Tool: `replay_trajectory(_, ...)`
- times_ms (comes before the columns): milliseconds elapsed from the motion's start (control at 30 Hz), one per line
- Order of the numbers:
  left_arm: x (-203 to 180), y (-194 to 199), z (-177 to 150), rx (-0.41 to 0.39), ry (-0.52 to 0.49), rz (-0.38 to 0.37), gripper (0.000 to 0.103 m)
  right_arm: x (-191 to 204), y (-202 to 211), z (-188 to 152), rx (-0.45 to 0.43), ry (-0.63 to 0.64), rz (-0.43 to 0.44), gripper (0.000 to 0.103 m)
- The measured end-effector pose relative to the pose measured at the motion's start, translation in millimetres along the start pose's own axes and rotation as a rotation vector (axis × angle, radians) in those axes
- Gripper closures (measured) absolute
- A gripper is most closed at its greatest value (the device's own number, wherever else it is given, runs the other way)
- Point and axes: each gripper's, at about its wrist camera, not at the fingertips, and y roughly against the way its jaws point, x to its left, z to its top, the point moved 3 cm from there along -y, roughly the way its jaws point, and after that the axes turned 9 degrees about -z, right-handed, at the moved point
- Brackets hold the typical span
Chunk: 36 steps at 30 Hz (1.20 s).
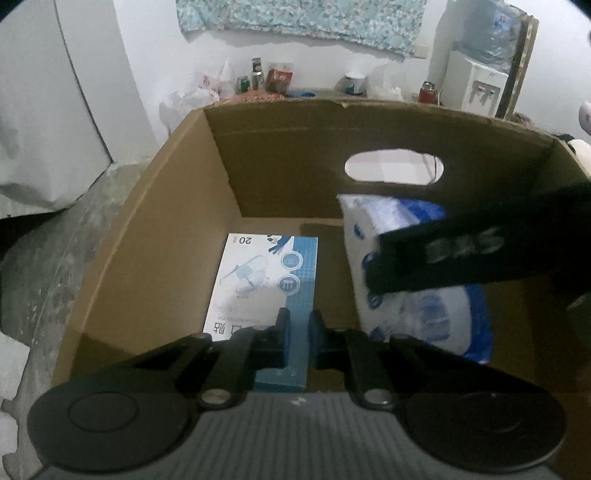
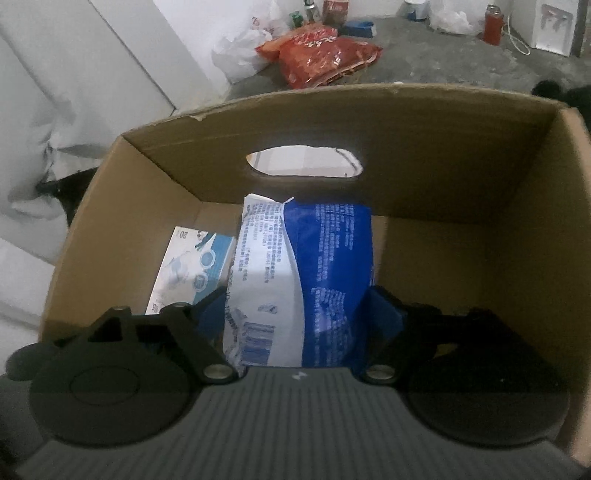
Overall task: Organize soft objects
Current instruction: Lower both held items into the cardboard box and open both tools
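Note:
An open cardboard box [image 1: 295, 147] [image 2: 443, 147] sits on the floor under both grippers. A flat white and blue mask packet [image 1: 258, 280] [image 2: 188, 266] lies on its bottom at the left. My left gripper [image 1: 299, 325] hovers over the packet's right part, its fingers nearly together with only a slim gap and nothing pinched. A white and blue tissue pack [image 1: 424, 314] [image 2: 303, 266] stands tilted in the middle of the box. My right gripper [image 2: 297, 299] holds it with jaws wide and the blue pads against its two sides; one black finger [image 1: 461, 254] crosses the pack.
Beyond the box on the concrete floor lie red snack bags [image 2: 325, 55], white plastic bags [image 2: 240, 55], several bottles and a red flask [image 2: 493, 22]. A water dispenser [image 1: 476, 85] stands at the back right. White sheeting [image 1: 44, 129] hangs at the left.

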Motion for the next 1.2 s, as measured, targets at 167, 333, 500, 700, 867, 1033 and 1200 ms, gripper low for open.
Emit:
replay_trajectory(167,17,37,-15,0.004,0.027,0.036,0.073,21,-12,8,0.029,0.112,0.035,0.006)
replay_trajectory(333,11,52,-33,0.138,-0.002,0.008,0.084,13,12,15,-0.008,0.115,0.036,0.001)
replay_trajectory(500,17,34,-33,0.142,0.045,-0.002,0.095,0,22,12,0.06,0.081,0.046,0.029)
replay_trajectory(700,28,14,-23,0.109,0.12,-0.035,0.098,-11,-6,8,0.096,-0.014,0.083,0.051)
replay_trajectory(867,27,2,-12,0.081,0.137,-0.048,0.099,-11,-11,11,0.093,-0.034,0.1,0.051)
replay_trajectory(1033,31,-4,-7,0.059,0.141,-0.031,0.1,-15,-16,9,0.056,-0.111,0.126,0.05)
replay_trajectory(1200,27,4,-13,0.057,0.135,-0.012,0.086,-16,-17,7,0.045,-0.113,0.129,0.045)
